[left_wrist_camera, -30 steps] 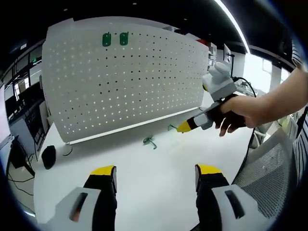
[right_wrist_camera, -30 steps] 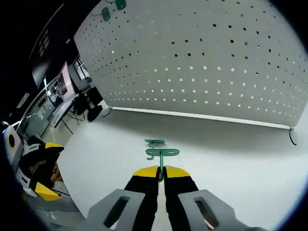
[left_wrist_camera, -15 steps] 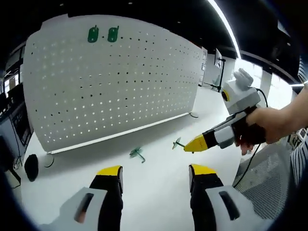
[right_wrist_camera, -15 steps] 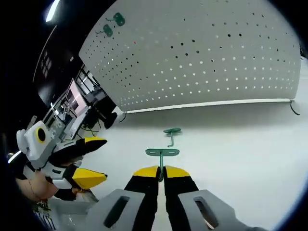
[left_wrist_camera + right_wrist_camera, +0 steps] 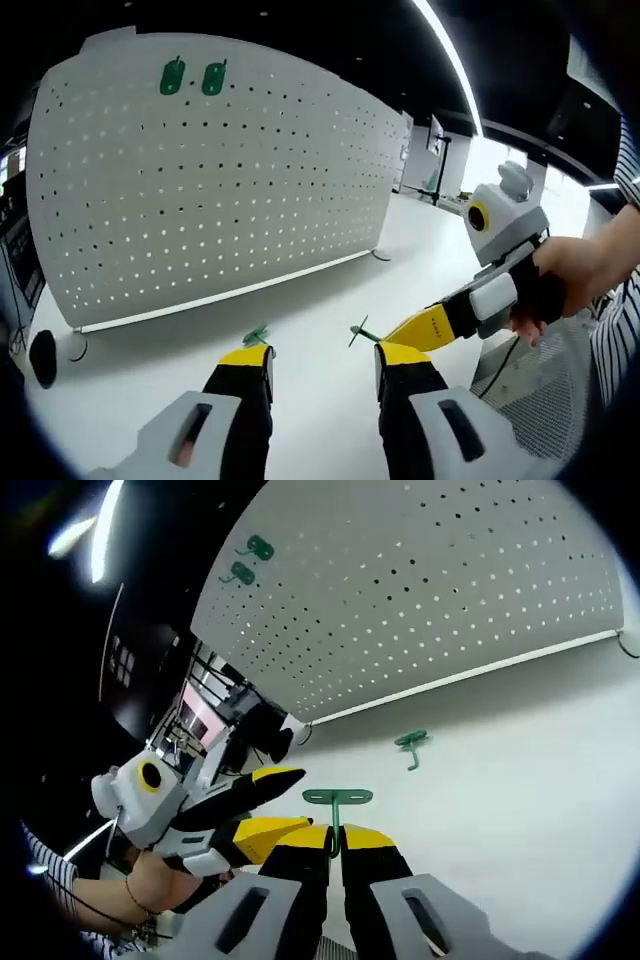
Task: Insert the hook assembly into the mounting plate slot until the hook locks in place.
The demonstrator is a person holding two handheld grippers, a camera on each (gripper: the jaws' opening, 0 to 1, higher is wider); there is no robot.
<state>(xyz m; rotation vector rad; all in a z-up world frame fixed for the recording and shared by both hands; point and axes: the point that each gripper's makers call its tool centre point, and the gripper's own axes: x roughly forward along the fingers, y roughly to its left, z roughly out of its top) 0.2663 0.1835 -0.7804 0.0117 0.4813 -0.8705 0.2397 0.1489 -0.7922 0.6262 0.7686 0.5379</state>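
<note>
A white pegboard (image 5: pixel 220 170) stands upright at the back of the white table (image 5: pixel 180 345); two green hooks (image 5: pixel 192 78) hang near its top left corner. My left gripper (image 5: pixel 322 360) is open with nothing between its yellow-tipped fingers. A loose green hook (image 5: pixel 256 334) lies on the table just past its left fingertip. My right gripper (image 5: pixel 336 838) is shut on a green hook assembly (image 5: pixel 337 800), held above the table. In the left gripper view that gripper (image 5: pixel 425 326) comes in from the right with its hook (image 5: pixel 358 330). The loose hook (image 5: pixel 411 744) lies ahead on the table, and the pegboard (image 5: pixel 430 580) beyond it.
A black object (image 5: pixel 42 358) sits by the pegboard's left foot. A mesh chair (image 5: pixel 545 385) is at the right, behind the hand holding the right gripper. Desks with monitors (image 5: pixel 205 715) stand past the table's edge. The left gripper (image 5: pixel 235 805) sits close beside my right jaws.
My right gripper has kept hold of its hook and drawn closer to the left gripper. The left gripper has come nearer to the loose hook on the table.
</note>
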